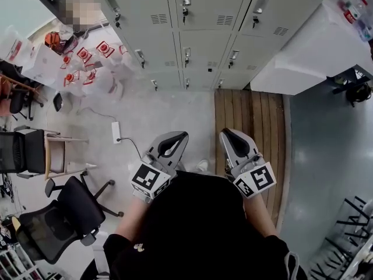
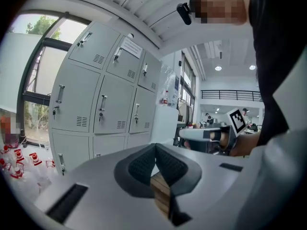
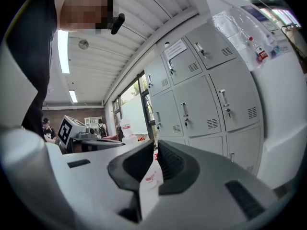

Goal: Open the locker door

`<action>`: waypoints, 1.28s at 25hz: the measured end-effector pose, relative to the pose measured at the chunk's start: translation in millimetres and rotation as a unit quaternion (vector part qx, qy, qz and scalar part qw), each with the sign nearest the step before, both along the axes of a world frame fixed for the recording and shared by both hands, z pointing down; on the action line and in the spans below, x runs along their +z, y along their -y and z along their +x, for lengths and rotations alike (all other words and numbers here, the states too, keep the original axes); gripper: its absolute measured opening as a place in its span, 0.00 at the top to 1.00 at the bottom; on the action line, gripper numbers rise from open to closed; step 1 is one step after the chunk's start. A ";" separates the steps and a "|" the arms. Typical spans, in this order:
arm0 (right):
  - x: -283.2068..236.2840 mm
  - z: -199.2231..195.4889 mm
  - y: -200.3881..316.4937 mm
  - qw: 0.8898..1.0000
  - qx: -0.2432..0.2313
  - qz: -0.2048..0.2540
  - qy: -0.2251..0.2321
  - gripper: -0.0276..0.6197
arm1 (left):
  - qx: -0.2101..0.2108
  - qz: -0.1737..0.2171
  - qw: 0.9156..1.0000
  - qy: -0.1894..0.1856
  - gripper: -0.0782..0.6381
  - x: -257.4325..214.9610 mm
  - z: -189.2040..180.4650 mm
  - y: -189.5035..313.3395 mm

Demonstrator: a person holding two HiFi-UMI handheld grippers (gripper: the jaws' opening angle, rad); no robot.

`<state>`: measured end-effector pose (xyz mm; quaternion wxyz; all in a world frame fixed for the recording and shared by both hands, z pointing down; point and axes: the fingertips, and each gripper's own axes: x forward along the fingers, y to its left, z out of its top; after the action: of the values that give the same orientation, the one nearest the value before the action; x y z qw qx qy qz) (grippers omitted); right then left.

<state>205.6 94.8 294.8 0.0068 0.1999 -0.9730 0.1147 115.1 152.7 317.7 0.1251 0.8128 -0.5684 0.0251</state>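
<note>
A bank of grey lockers (image 1: 192, 34) fills the top of the head view, every door closed, each with a small metal handle (image 1: 187, 55). Both grippers are held low in front of the person, well short of the lockers. My left gripper (image 1: 176, 137) is shut with nothing in it, and so is my right gripper (image 1: 229, 135). In the left gripper view the lockers (image 2: 103, 109) stand ahead to the left, beyond the closed left gripper (image 2: 155, 148). The right gripper view shows the lockers (image 3: 201, 99) ahead to the right of the closed right gripper (image 3: 156, 150).
A white cabinet (image 1: 309, 51) stands right of the lockers, beside a strip of wooden floor (image 1: 250, 127). At the left are office chairs (image 1: 64, 214), a wooden chair (image 1: 58, 153), a power strip (image 1: 116, 131) and bags of red-labelled bottles (image 1: 87, 63).
</note>
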 end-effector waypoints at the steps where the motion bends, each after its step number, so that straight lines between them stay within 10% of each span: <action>1: 2.1 -6.0 2.9 1.000 -0.003 -0.001 -0.003 0.89 | -0.003 -0.001 1.000 -0.002 0.86 2.1 -6.1 1.8; 19: 10.7 -193.3 80.7 0.997 0.049 -0.004 -0.059 0.89 | -0.005 -0.011 0.999 -0.050 0.86 32.1 -226.0 69.0; 32: 41.7 -226.1 134.9 0.995 0.019 -0.036 -0.090 0.89 | -0.054 -0.054 0.995 -0.060 0.86 53.8 -265.3 101.1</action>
<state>-20.5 -40.1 336.6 0.0989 0.2273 -0.9599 0.1310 -150.2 51.7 371.5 0.2037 0.7733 -0.6004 0.0002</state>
